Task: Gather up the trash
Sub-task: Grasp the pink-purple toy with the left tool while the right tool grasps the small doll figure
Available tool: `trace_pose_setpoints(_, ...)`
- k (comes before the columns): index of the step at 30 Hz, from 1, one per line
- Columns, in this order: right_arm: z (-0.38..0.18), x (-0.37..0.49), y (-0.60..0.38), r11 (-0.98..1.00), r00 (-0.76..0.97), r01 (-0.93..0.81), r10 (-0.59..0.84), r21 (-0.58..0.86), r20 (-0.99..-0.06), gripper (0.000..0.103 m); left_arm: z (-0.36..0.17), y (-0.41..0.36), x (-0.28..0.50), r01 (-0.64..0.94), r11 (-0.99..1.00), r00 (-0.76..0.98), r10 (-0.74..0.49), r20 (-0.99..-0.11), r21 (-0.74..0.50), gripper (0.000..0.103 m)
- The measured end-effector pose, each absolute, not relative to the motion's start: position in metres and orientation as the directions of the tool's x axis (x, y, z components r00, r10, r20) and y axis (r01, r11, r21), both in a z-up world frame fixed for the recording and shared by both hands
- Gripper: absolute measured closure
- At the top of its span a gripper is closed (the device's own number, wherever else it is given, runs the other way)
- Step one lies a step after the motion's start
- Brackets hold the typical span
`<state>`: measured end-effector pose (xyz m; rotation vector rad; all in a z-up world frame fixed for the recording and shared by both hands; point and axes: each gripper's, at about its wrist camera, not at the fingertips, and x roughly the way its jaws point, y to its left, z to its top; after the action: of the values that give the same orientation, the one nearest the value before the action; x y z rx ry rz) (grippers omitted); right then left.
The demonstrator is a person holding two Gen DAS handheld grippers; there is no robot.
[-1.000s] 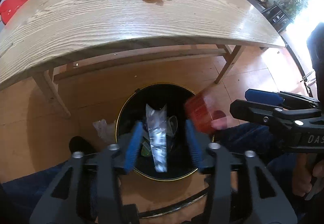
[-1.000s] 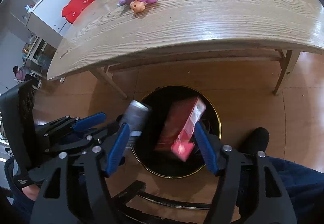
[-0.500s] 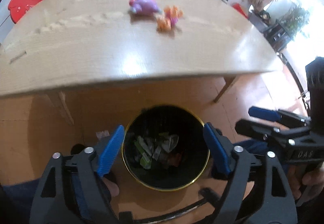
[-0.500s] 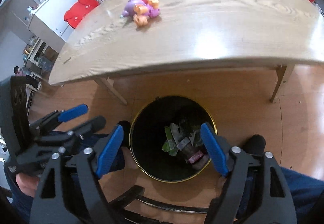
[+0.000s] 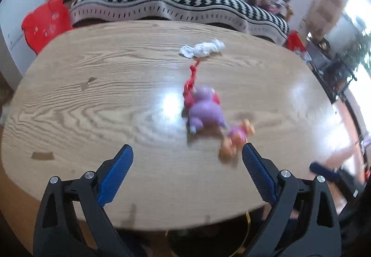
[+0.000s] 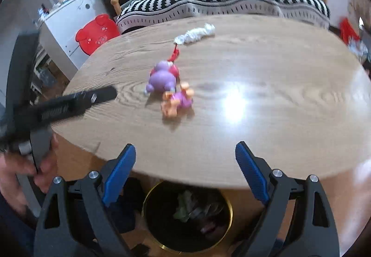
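Both sets of jaws had just been opening and stood wide, with nothing between them. My left gripper (image 5: pixel 185 171) and right gripper (image 6: pixel 185 165) pointed down over the near edge of the desk (image 5: pixel 92 99).

Task item: the crumpled white tissue (image 5: pixel 202 48) lay near the far edge of the desk, around the middle of its length. It appeared to be the only trash left on the desk. The bin (image 6: pixel 185 215) stood on the floor below the near edge, already holding scraps.

Risks, as I judged them:
- The purple toy (image 5: pixel 205 113) and the small orange toy (image 5: pixel 234 141) lay between my jaws and the tissue. A low, straight reach could have knocked them about or swept them off the desk.
- A red string (image 5: pixel 191 78) ran from the purple toy up to the tissue and seemed to touch it. Closing on the tissue from the near side could have caught the string and dragged the toy along.
- The tissue was light and loose; a shallow pinch could have dropped it on the way back to the bin.
- Both grippers were close together; crossing paths could have made them collide.

Surroundings: a striped sofa (image 5: pixel 185 1) stood beyond the far edge, and a red stool (image 5: pixel 44 24) near the far left corner. Neither obstructed the reach.
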<state>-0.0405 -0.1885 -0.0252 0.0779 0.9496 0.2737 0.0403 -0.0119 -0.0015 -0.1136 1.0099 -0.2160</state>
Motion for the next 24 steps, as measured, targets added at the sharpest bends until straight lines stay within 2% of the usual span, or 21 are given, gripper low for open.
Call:
trace_pose_setpoints(9,-0.060,0.029,-0.161,0.945,0.507,-0.292,0.285,0.150,-0.814,0.018,-0.043,-0.026,0.104,0.110,0.966,0.446,-0.259,-0.857,-0.235,0.011)
trace_pose_setpoints(21,-0.091,0.071,-0.147,0.938,0.474,-0.319,0.281,0.134,-0.834,0.019,-0.073,-0.050,0.130,0.159,0.956,0.377,-0.290,-0.880,-0.247,0.012)
trace_pose_setpoints(24,-0.091,0.074,-0.143,0.935,0.479,-0.336,0.271,0.111,-0.835,0.033,-0.072,-0.050,0.131,0.152,0.956,0.385,-0.292,-0.876,-0.252,0.028)
